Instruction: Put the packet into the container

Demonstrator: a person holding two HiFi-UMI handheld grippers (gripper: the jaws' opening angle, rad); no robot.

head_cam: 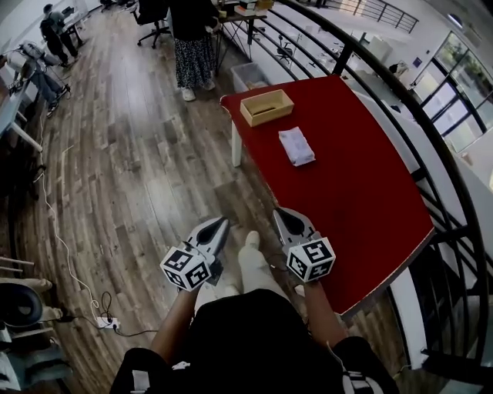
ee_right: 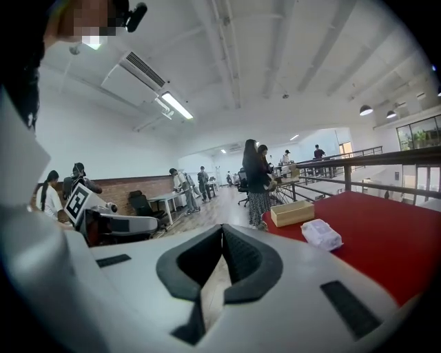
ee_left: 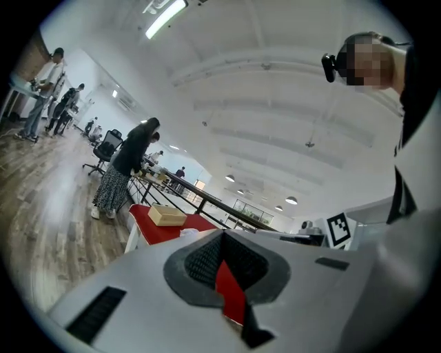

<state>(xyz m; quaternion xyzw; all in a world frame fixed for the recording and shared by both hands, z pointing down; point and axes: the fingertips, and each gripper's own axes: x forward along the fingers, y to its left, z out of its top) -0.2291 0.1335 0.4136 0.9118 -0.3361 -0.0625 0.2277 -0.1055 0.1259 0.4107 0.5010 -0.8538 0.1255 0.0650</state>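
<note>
Open-plan office: desks (ee_right: 164, 200), swivel chairs (head_cam: 152, 17), railing (head_cam: 339, 58).

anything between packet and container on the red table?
Nothing. In the head view only bare red table separates the packet from the container; they lie apart.

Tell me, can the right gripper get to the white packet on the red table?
Probably yes: only bare red table lies between the right gripper and the packet. It would need to move closer and open its shut jaws.
</note>
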